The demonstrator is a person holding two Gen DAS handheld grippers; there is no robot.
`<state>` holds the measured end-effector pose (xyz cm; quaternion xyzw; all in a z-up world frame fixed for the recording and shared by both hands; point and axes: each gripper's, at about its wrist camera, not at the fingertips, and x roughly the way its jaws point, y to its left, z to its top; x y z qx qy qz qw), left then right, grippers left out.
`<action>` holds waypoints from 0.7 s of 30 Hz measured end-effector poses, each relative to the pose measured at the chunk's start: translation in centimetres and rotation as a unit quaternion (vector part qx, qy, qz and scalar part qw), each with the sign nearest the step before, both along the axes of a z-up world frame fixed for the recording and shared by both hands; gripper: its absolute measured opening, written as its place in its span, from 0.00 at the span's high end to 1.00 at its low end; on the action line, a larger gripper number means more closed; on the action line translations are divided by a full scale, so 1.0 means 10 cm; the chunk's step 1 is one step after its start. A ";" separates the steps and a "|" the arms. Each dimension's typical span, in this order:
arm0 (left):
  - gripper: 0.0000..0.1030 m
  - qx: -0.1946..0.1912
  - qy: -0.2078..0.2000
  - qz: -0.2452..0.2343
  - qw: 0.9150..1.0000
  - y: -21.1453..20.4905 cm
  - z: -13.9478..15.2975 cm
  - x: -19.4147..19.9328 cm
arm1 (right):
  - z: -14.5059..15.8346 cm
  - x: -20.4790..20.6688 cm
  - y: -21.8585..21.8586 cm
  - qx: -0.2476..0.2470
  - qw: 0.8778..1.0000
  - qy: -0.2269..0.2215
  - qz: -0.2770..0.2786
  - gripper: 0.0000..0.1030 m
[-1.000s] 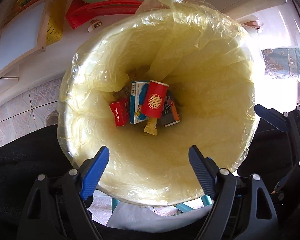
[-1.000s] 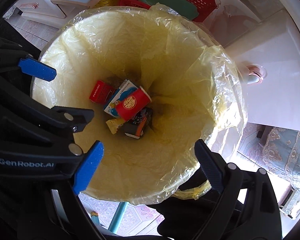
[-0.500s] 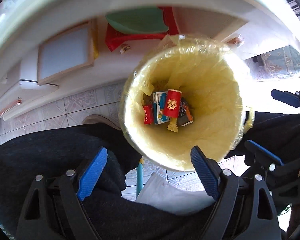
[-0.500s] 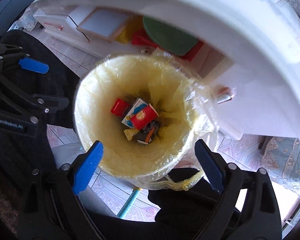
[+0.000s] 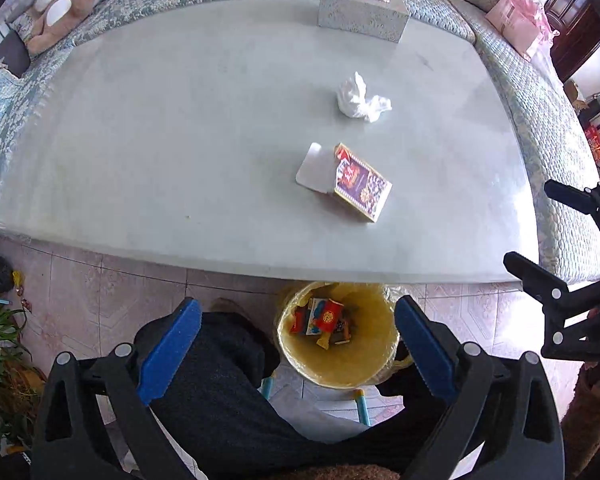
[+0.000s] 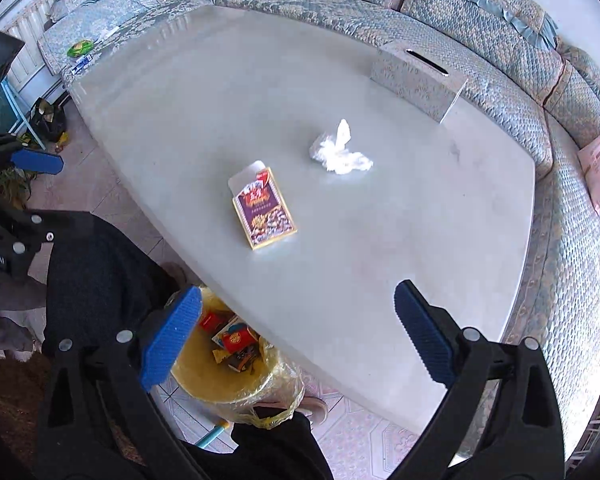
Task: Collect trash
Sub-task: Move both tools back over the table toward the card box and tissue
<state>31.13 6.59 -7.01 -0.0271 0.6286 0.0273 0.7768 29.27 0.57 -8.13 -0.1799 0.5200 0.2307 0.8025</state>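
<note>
A purple and gold snack box (image 5: pixel 362 183) (image 6: pixel 265 209) with its flap open lies on the pale table (image 5: pixel 180 140) (image 6: pixel 380 260). Beyond it sits a crumpled white tissue (image 5: pixel 360 98) (image 6: pixel 339 151). Below the table's near edge stands a bin lined with a yellow bag (image 5: pixel 364 368) (image 6: pixel 216 384), holding a red cup (image 5: pixel 329 315) (image 6: pixel 236 339) and several packets. My left gripper (image 5: pixel 298 346) hangs high over the bin, jaws opening, nothing between them. My right gripper (image 6: pixel 298 340) is above the table edge, jaws opening and empty; it also shows at the left view's right side (image 5: pixel 540 236).
A patterned tissue box (image 5: pixel 362 12) (image 6: pixel 418 82) stands at the table's far side. A blue-green sofa (image 5: pixel 540 100) (image 6: pixel 500 40) wraps around the table, with a plush toy (image 5: pixel 60 8) on it. A person's dark-clothed legs (image 5: pixel 220 380) flank the bin on a tiled floor.
Both grippers rose from just above the bin to well over the table, so the tabletop, box and tissue came into view. Both sets of jaws spread a little wider.
</note>
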 end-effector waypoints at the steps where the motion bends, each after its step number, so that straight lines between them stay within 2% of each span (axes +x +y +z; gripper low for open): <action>1: 0.07 0.006 -0.005 0.008 1.000 -0.03 0.05 0.03 | 0.08 0.11 0.00 0.005 1.000 -0.001 0.002 0.08; 4: 0.07 0.000 0.004 0.031 1.000 -0.08 0.07 0.14 | 0.19 0.44 0.00 0.003 1.000 -0.010 0.001 0.08; 9: 0.07 0.004 0.011 0.064 0.998 -0.19 -0.01 0.23 | 0.17 0.98 0.01 0.015 1.000 0.010 0.006 0.08; 11: 0.07 -0.002 0.005 0.088 0.996 -0.21 -0.04 0.29 | 0.10 1.15 0.04 0.007 1.000 0.014 0.012 0.08; 15: 0.07 -0.006 -0.035 0.147 0.989 -0.30 -0.12 0.38 | -0.05 1.43 0.14 -0.003 0.999 0.026 0.037 0.08; 19: 0.07 -0.010 -0.016 0.165 0.986 -0.45 -0.38 0.59 | -0.23 1.65 0.25 -0.011 0.998 0.035 0.057 0.08; 21: 0.07 -0.003 -0.019 0.185 0.982 -0.49 -0.48 0.65 | -0.35 1.72 0.31 -0.023 0.997 0.040 0.068 0.08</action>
